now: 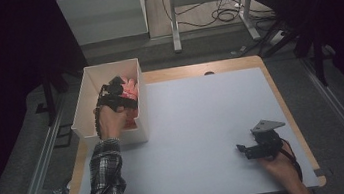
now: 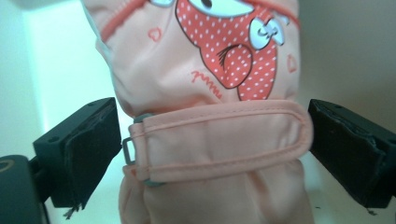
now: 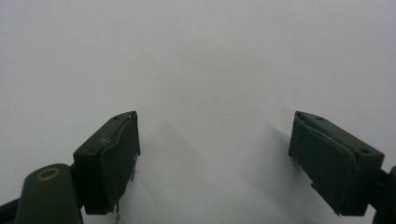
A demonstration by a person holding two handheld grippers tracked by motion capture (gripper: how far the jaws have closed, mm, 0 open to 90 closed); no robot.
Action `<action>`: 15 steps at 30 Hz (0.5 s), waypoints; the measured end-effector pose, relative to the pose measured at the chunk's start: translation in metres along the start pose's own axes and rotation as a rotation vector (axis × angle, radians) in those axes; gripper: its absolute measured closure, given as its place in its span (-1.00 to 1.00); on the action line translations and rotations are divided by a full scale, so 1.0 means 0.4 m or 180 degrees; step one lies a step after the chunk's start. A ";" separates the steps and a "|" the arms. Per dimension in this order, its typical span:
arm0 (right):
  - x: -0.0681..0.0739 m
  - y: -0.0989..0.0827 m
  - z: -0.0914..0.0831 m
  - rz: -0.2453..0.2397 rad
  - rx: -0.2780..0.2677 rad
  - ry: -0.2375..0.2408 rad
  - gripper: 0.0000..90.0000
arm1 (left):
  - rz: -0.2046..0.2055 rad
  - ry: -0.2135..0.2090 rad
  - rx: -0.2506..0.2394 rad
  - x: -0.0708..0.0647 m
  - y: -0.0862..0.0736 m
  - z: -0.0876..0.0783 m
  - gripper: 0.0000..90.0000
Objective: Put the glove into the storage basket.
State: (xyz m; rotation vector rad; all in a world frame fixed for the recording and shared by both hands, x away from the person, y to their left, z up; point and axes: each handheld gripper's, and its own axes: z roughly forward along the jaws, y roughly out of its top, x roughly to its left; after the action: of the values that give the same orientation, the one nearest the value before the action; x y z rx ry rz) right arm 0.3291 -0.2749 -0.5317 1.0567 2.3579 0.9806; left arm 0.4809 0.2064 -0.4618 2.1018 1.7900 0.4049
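1. A pink child's mitten (image 2: 205, 116), printed with a red dotted owl and crossed by a pink wrist strap (image 2: 219, 140), lies between the jaws of the left gripper (image 2: 210, 149). The jaws stand spread, with a narrow gap to the fabric on each side, so the mitten is released, not pinched.
2. The mitten sits inside a white open-topped box (image 1: 89, 87), and the left gripper (image 1: 117, 90) reaches down into it from the near side.
3. The box stands at the table's left edge, its pale walls rising just beyond and beside the left jaws.
4. The right gripper (image 1: 247, 149) rests well apart from the box, near the table's front right corner, its jaws wide apart and holding nothing.
5. Under and ahead of the right jaws lies the white table sheet (image 3: 196, 60), bare; a wooden table edge (image 1: 281, 97) frames it.
6. Beyond the table, the dim room shows a white frame (image 1: 208, 1) and cables (image 1: 224, 14) on the floor.
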 end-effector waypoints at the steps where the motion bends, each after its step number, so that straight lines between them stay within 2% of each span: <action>1: 0.000 0.000 0.000 0.0000 0.0000 0.0000 -0.63 | -0.0004 -0.0010 -0.0036 0.002 -0.001 -0.006 -0.89; 7: 0.000 0.000 0.000 0.0000 0.0000 0.0000 -0.63 | 0.0015 -0.0078 -0.0190 0.011 -0.005 -0.040 -0.89; 9: 0.000 0.000 0.000 -0.0002 -0.0001 -0.0001 -0.63 | 0.0029 -0.0116 -0.0285 0.014 -0.007 -0.054 -0.89; 15: 0.000 0.000 0.000 -0.0001 0.0000 -0.0001 -0.63 | 0.0050 -0.0179 -0.0364 0.016 -0.009 -0.072 -0.89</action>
State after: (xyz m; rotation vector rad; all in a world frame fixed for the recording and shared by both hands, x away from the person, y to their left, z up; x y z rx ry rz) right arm 0.3290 -0.2749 -0.5317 1.0565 2.3579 0.9803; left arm 0.4663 0.2156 -0.4376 2.0301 1.6792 0.4373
